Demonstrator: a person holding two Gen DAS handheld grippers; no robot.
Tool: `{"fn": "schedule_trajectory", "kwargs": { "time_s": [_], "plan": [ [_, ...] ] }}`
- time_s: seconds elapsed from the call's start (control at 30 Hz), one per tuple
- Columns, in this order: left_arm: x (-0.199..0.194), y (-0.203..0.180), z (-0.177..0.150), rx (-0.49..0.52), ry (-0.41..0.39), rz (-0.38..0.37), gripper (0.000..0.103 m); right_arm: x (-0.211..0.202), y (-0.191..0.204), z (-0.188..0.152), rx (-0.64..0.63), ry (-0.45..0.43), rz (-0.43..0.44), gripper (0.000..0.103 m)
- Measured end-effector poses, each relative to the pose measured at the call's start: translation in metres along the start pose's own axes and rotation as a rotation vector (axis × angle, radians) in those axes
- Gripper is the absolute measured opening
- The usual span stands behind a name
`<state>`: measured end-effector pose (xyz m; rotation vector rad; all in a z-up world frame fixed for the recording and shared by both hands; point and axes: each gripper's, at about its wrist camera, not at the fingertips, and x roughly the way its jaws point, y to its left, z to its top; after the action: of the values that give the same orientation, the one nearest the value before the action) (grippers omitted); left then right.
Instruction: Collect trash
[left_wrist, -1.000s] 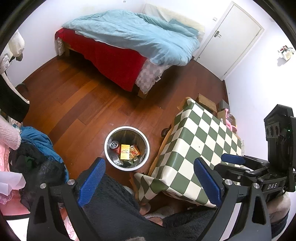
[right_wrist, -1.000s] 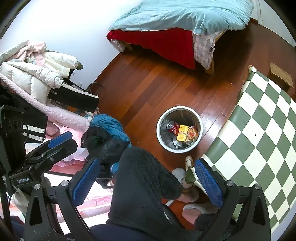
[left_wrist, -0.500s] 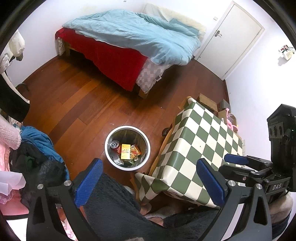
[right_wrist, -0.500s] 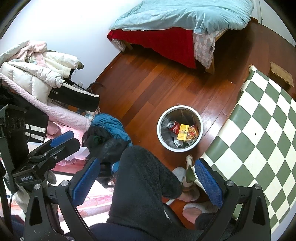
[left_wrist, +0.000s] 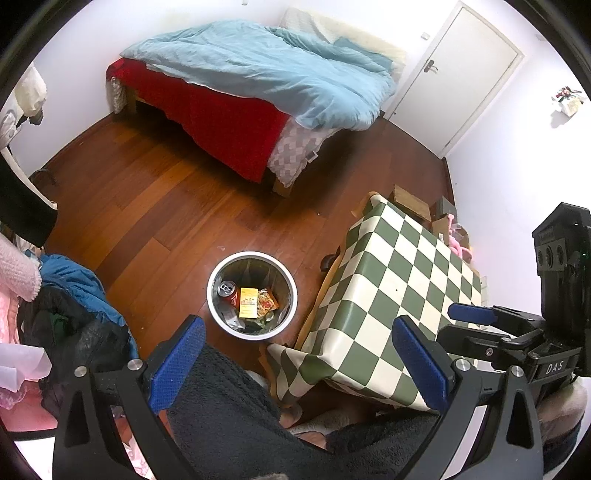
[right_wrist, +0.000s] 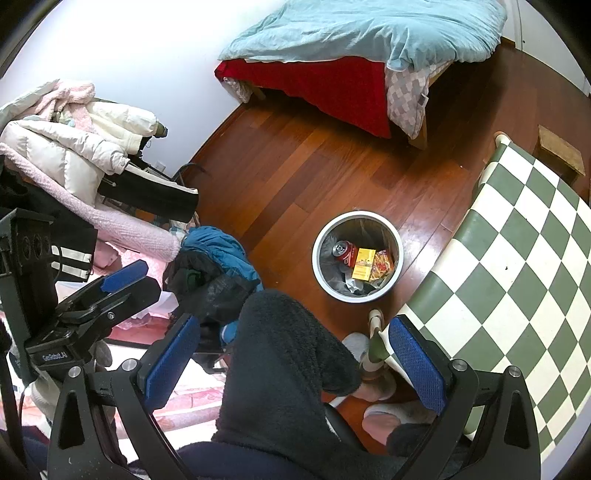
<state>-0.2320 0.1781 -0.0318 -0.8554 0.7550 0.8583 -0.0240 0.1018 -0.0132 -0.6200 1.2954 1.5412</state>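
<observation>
Peering down from both wrist views, much of the lower frame is taken up by the person's dark fleece-clad leg (right_wrist: 288, 369), which hides the floor beneath it and covers part of the slippers (right_wrist: 376, 387). The near corner of the checkered table (left_wrist: 388, 295) runs under the left gripper's blue pad, and its far side is cut off in the right wrist view. At the bottom of the trash bin (left_wrist: 252, 294) lie grey crumpled bits that are hard to identify, perhaps paper or a liner.

The left gripper (left_wrist: 295, 362) is spread wide, its blue fingers (left_wrist: 177, 362) well apart, with nothing between them and nothing touched. The right gripper (right_wrist: 295, 362) is likewise fully released and empty, hanging above the leg. Each gripper also shows at the edge of the other's view.

The bin stands upright on the wooden floor (left_wrist: 147, 206), just beside the table's corner and near the pile of clothes (right_wrist: 207, 266). It is round, white-rimmed with a metallic inside. In it lie a red soda can (right_wrist: 343, 252), a yellow box (right_wrist: 364, 264) and a colourful wrapper (right_wrist: 384, 262), close together. A bed (left_wrist: 258, 74) with a blue duvet stands well apart, beyond the bin.
</observation>
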Motion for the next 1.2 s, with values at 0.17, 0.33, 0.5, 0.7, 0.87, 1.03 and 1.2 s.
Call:
{"fn": "schedule_trajectory", "kwargs": {
  "time_s": [0.17, 0.33, 0.5, 0.7, 0.87, 1.03, 1.2],
  "plan": [
    [-0.001, -0.001, 0.0, 0.001, -0.001, 0.0, 0.103, -0.003, 0.0, 0.0, -0.002, -0.001, 0.002, 0.103],
    [-0.002, -0.001, 0.0, 0.001, -0.004, -0.003, 0.103, -0.004, 0.0, 0.001, -0.003, -0.004, 0.003, 0.103],
    [-0.003, -0.002, 0.001, 0.002, -0.006, -0.005, 0.103, -0.009, 0.001, 0.002, -0.014, -0.001, 0.006, 0.103],
    [-0.005, -0.004, 0.005, 0.008, -0.01, -0.011, 0.103, -0.01, 0.004, 0.002, -0.019, 0.001, 0.009, 0.103],
    [-0.006, -0.005, 0.008, 0.012, -0.008, -0.018, 0.103, -0.01, 0.005, 0.002, -0.02, 0.002, 0.008, 0.103],
    [-0.007, -0.004, 0.009, 0.013, -0.005, -0.019, 0.103, -0.01, 0.005, 0.001, -0.021, 0.0, 0.009, 0.103],
    [-0.008, -0.003, 0.009, 0.014, -0.007, -0.021, 0.103, -0.01, 0.005, 0.0, -0.023, 0.003, 0.008, 0.103]
  ]
}}
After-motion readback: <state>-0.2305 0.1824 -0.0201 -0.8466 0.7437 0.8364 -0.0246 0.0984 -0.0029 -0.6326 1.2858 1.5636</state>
